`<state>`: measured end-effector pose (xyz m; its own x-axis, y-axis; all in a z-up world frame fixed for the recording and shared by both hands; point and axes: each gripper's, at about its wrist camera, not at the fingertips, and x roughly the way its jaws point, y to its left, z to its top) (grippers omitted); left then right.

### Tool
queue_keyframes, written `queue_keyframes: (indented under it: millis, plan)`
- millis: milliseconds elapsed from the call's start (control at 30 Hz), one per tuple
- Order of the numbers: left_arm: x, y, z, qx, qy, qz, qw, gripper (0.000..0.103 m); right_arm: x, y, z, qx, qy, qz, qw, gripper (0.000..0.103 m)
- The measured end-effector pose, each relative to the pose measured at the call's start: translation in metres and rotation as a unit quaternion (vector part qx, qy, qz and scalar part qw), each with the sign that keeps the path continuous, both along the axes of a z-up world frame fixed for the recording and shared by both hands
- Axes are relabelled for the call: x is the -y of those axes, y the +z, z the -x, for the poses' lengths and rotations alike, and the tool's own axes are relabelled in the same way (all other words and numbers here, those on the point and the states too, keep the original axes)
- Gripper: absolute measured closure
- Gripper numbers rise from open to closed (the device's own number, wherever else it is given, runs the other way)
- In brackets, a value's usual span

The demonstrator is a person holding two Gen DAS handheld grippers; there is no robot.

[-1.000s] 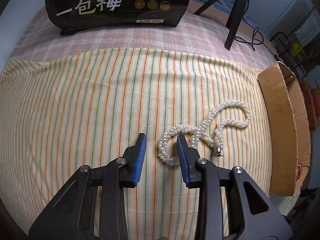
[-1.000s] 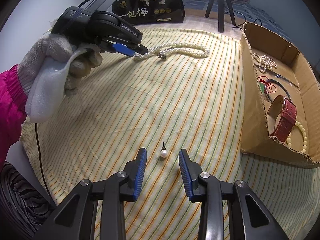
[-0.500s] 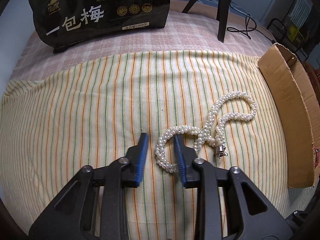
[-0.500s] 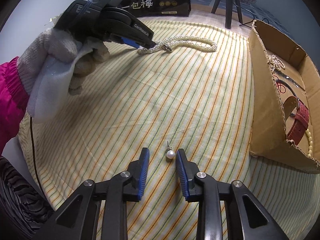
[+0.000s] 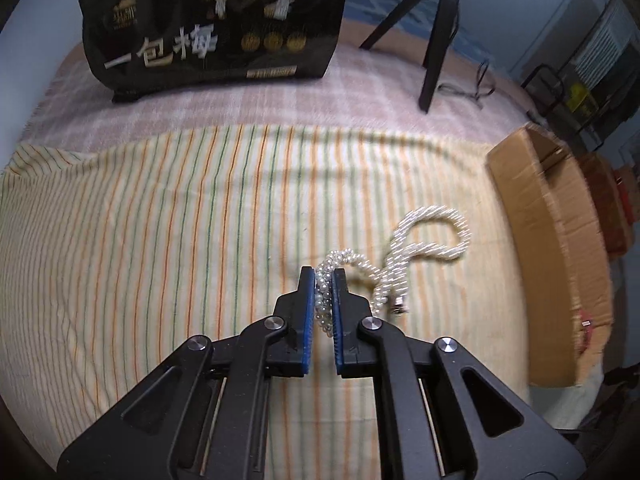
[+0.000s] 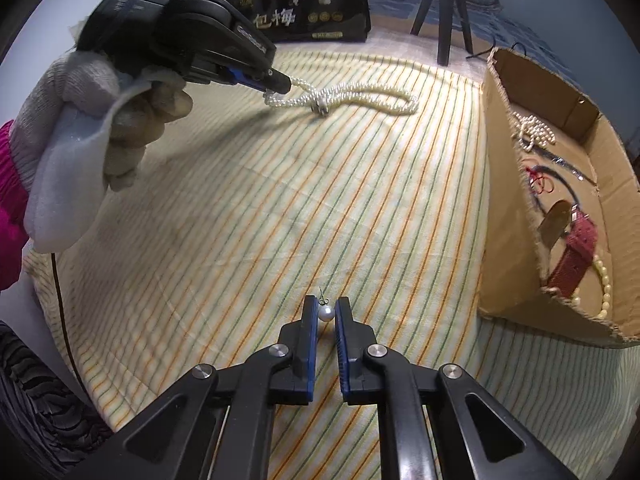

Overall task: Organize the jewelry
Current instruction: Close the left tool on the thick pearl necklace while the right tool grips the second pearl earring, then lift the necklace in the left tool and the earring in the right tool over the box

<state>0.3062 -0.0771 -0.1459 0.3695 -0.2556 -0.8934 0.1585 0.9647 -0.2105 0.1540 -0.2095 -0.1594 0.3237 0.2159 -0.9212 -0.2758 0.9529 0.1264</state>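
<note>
**Pearl necklace and pearl earring both gripped, ready for the box**

The pearl necklace [image 5: 404, 264] lies on the striped cloth [image 5: 160, 240]; one end is clamped in the left tool [image 5: 324, 300], whose jaws are nearly closed on the strands. The right tool [image 6: 326, 316] is narrowed around the pearl earring [image 6: 326, 313], probably pinching it, though contact is hard to confirm. The step in hand is the grasp. Next, each piece must be lifted and carried to the cardboard box [image 6: 508, 200] on the right. The gloved left hand [image 6: 92, 120] holds its tool low, angled down toward the cloth.
</note>
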Motion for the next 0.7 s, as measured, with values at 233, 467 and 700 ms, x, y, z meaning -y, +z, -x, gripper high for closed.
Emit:
queue_keyframes:
  millis: [233,467,700]
  plan:
    - [0.002,0.046,0.011,0.031,0.000,0.047,0.9984,0.097,0.009,0.035,0.008,0.035,-0.011,-0.014,0.999,0.097]
    - [0.001,0.085,0.020,0.063,0.002,0.076,0.9951,0.097,0.028,0.069,0.018,0.067,-0.030,-0.026,0.997,0.097]
    - [0.006,0.106,0.029,0.079,-0.005,0.089,0.9929,0.097,0.047,0.088,0.015,0.088,-0.054,-0.034,0.994,0.097]
